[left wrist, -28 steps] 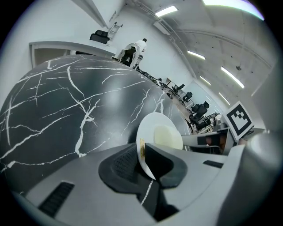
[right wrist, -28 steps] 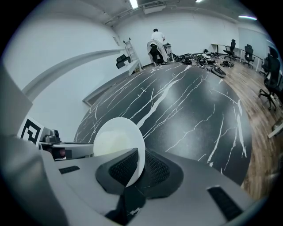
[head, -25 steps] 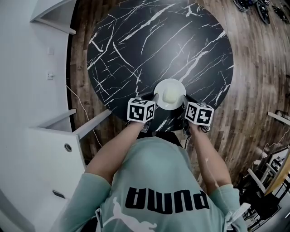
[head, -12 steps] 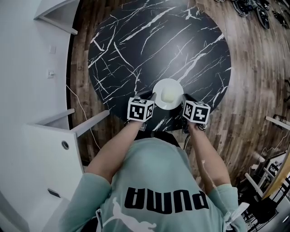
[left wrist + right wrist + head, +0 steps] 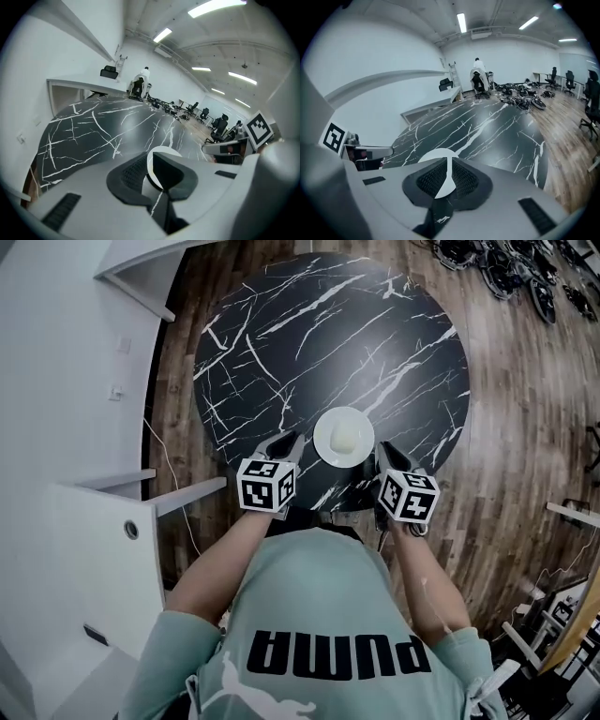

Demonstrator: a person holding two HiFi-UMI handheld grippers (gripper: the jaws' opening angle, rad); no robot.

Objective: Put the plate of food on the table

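Grippers nearest: left gripper jaws closing, narrow gap, nothing between; right gripper jaws at slit, also empty. Plate of food just beyond, between both, flat on marble table near edge. Placing looks done. Plate round, no long axis; pale food, perhaps rice, centred.

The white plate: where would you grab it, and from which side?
Probably pinch its thin rim at the left or right edge, coming in low from the side. The plate lies flat on the table, round and shallow, with food heaped in its middle.
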